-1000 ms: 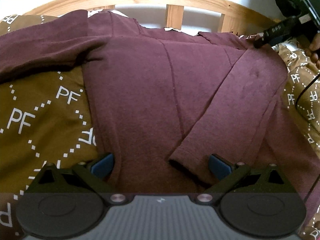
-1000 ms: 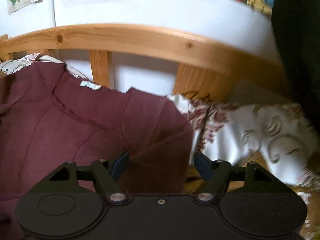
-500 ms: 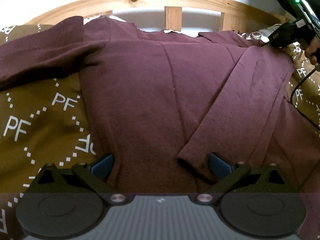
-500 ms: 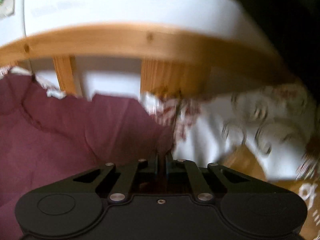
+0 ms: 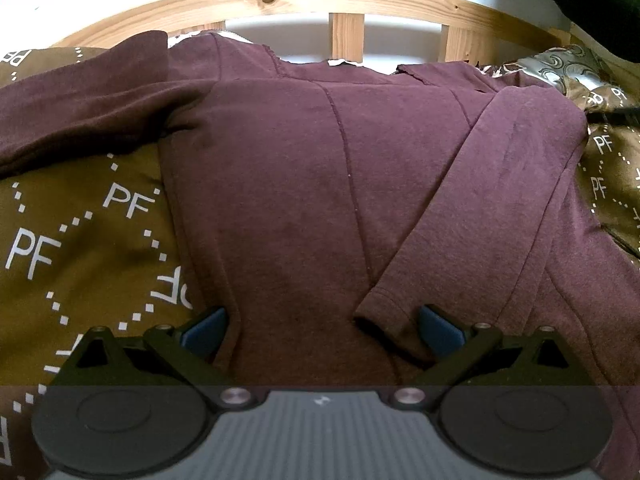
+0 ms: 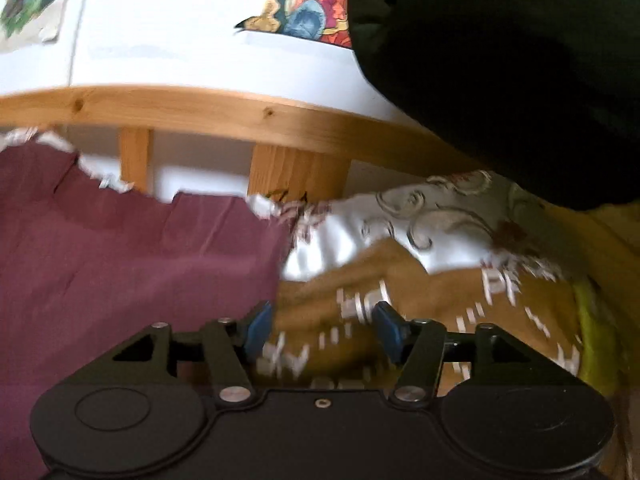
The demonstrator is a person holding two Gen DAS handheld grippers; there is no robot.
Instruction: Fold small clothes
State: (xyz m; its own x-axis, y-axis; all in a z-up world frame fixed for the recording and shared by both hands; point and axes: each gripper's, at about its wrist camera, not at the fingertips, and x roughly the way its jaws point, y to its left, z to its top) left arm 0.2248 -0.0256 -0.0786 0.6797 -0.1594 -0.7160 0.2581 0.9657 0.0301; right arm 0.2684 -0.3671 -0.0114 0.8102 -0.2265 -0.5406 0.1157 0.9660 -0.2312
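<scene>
While lying flat on the brown bedspread [image 5: 80, 216], spreading across most of the left wrist view: the maroon top [image 5: 304, 184], neckline toward the far wooden bed rail [image 5: 280, 0], hem running under the near camera body. Crossing the chest from far right down to near centre, the right sleeve [image 5: 472, 208], cuff ending just beside the right blue pad. Stretching off toward the far left, the left sleeve [image 5: 80, 112], unfolded, over the bedspread. Showing bare bedspread with white "PF" lettering along the top's left edge, and a narrower strip of it past the right edge, beside a patterned pillow [image 5: 576, 68] at the far right.

Hovering low over the near hem, the left gripper [image 5: 320, 330], jaws standing wide apart, one pad at the top's left edge and the other by the cuff, closing on nothing.

Pointing past the top's right shoulder edge [image 6: 224, 248] in the blurred right wrist view, the right gripper [image 6: 322, 334], jaws parted, only bedspread [image 6: 460, 312] showing between them, left pad just beside the fabric edge but gripping none of it. Lying beyond, the pillow [image 6: 420, 216] against the rail [image 6: 240, 112], with a white wall and a dark garment [image 6: 500, 72] filling the far right.
</scene>
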